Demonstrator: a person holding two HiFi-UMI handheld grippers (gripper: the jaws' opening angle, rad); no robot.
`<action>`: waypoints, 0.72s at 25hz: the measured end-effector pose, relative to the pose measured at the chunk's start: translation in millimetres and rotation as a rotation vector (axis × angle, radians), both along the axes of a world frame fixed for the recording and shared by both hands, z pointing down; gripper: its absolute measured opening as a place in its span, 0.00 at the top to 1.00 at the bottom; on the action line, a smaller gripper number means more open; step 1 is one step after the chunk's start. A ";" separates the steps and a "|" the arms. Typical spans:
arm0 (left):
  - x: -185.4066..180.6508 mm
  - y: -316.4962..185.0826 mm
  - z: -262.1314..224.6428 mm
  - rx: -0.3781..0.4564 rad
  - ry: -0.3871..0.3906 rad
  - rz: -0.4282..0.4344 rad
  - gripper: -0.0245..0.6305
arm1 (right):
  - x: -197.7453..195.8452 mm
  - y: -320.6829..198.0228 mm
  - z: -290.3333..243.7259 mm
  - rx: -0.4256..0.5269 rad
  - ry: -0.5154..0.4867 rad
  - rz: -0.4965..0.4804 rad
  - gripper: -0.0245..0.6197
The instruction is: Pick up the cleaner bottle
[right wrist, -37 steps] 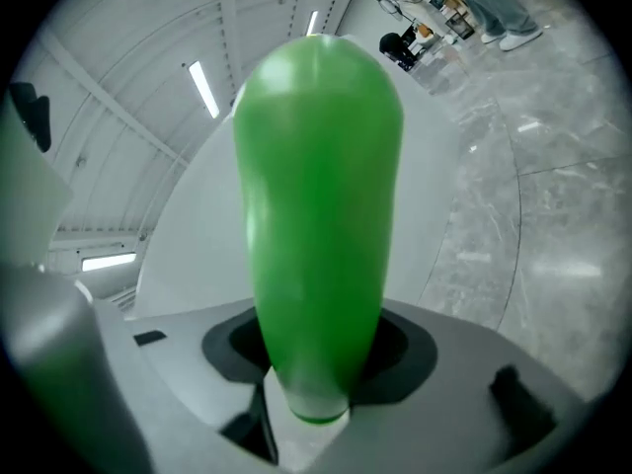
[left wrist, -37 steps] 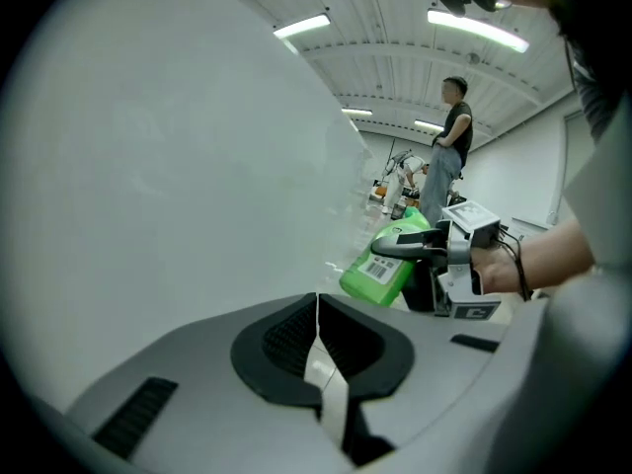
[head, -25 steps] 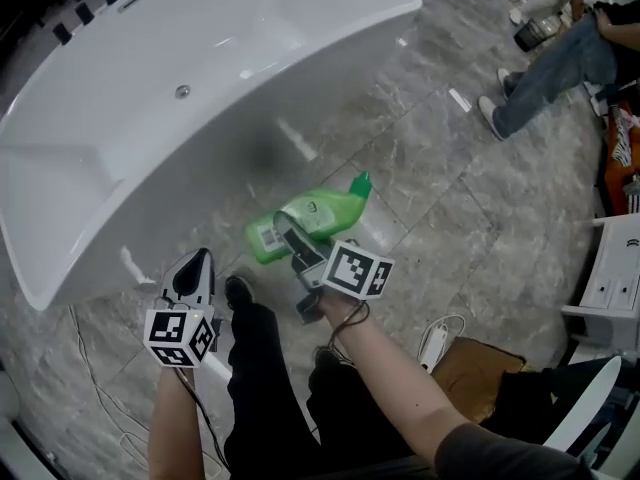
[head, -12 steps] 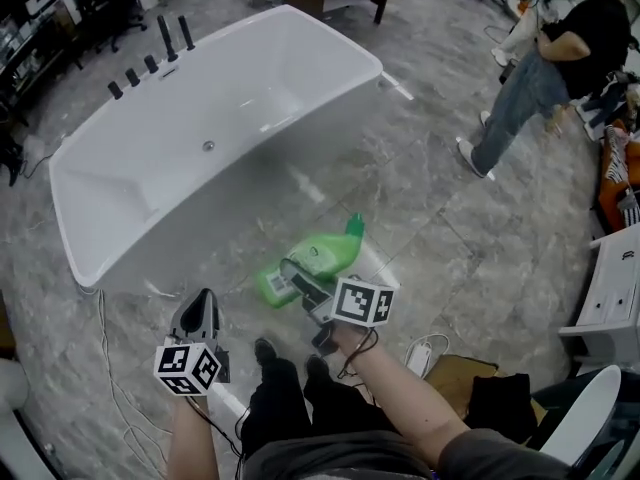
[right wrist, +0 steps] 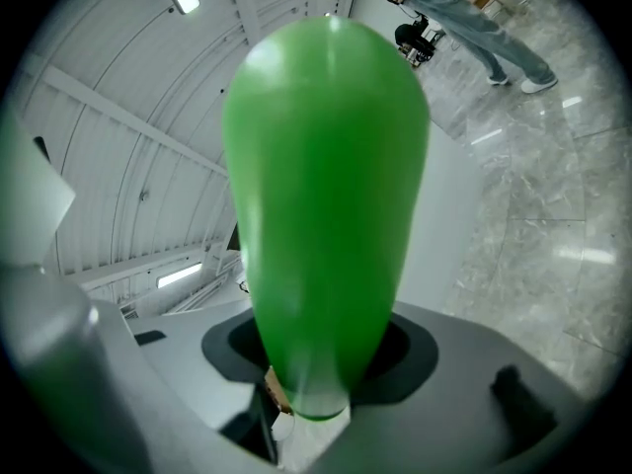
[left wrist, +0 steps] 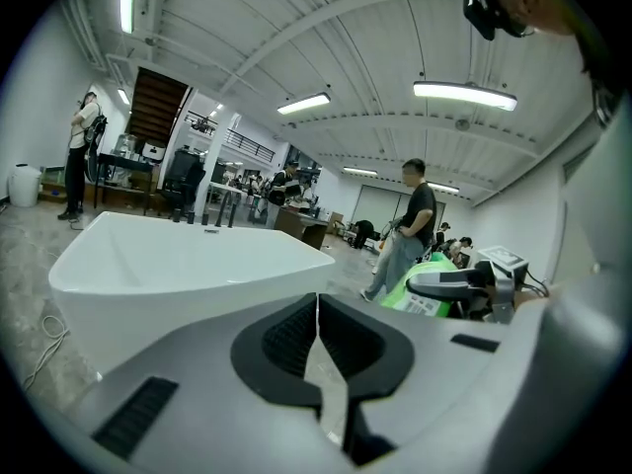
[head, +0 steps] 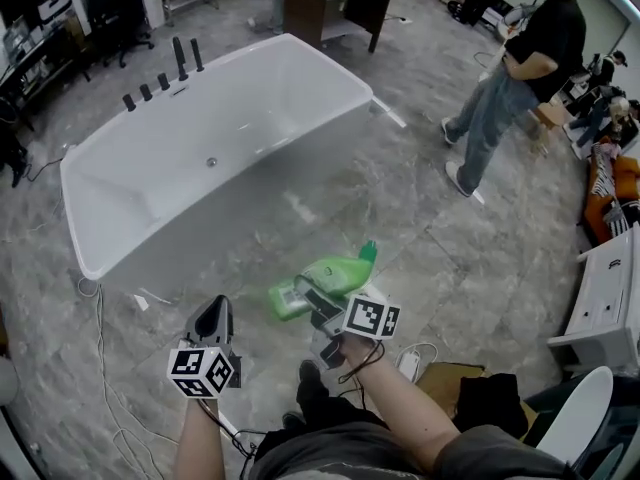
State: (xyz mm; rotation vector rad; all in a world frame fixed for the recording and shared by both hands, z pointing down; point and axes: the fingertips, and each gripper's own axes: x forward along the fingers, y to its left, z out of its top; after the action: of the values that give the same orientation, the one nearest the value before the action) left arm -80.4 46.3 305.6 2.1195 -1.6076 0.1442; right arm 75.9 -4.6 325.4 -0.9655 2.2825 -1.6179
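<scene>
Beside the long near wall of the white bathtub [head: 200, 148], toward its right end, the green cleaner bottle [head: 338, 271] is held in the air above the grey marble floor [head: 420, 208], apart from the tub. It lies almost level, and its green cap points away from the person who holds it. The right gripper [head: 318, 303] has the bottle: its jaws stand partly apart and press on the bottle's body from both sides. In the right gripper view the bottle fills the middle, coming out from between the dark pads [right wrist: 415, 349]. The left gripper [head: 217, 308] hangs to the left of the bottle, in front of the middle of the same near wall. It touches neither the tub nor the bottle. Its jaws are brought fully together, with only a thin line between them and nothing in them. On the far rim of the bathtub stands a row of black tap fittings [head: 160, 73]. Beyond the right end of the bathtub another person [head: 510, 78] stands on the floor. A dark desk [head: 335, 8] is behind the far right corner of the tub.
</scene>
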 end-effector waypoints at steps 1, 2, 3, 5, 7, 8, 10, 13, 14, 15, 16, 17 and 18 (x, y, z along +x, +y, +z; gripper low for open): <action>0.3 7.6 -2.1 0.005 0.002 0.003 0.94 | -1.0 6.8 -3.1 0.006 -0.003 0.001 0.65; -0.1 15.5 -4.1 0.009 0.005 0.005 0.94 | -2.6 13.7 -6.5 0.012 -0.005 0.001 0.65; -1.6 23.4 -6.1 0.014 0.009 0.004 0.94 | -4.6 20.7 -9.7 0.018 -0.006 0.001 0.65; -6.5 39.1 -9.0 0.021 0.019 -0.002 0.94 | -9.1 35.0 -15.6 0.027 -0.006 0.002 0.65; -12.1 55.0 -10.1 0.021 0.029 -0.015 0.94 | -12.7 50.0 -20.2 0.032 -0.004 0.003 0.65; -14.2 63.4 -10.6 0.021 0.034 -0.021 0.94 | -13.4 58.3 -22.0 0.034 -0.003 0.002 0.65; -16.8 80.8 -12.7 0.022 0.040 -0.029 0.94 | -13.0 76.0 -25.1 0.037 0.001 -0.003 0.65; -17.7 106.3 -19.2 0.033 0.038 -0.028 0.94 | -11.0 101.6 -30.5 0.040 0.004 -0.009 0.65; -17.8 114.5 -21.8 0.036 0.034 -0.027 0.94 | -10.5 109.2 -32.7 0.041 0.004 -0.009 0.65; -17.9 122.3 -24.5 0.039 0.031 -0.026 0.94 | -10.2 116.2 -35.2 0.043 0.004 -0.008 0.65; -18.2 129.8 -27.2 0.043 0.030 -0.027 0.94 | -10.2 122.9 -37.9 0.045 0.003 -0.007 0.65; -18.4 137.1 -29.7 0.046 0.030 -0.029 0.94 | -10.3 129.5 -40.9 0.049 0.001 -0.006 0.65; -18.5 144.6 -31.9 0.050 0.031 -0.031 0.94 | -10.6 136.5 -43.9 0.053 0.000 -0.007 0.65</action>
State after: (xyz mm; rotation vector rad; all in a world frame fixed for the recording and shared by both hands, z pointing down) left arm -98.9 190.8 273.7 2.1225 -1.6416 0.0611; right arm 65.3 131.9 281.5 -0.9462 2.3184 -1.5512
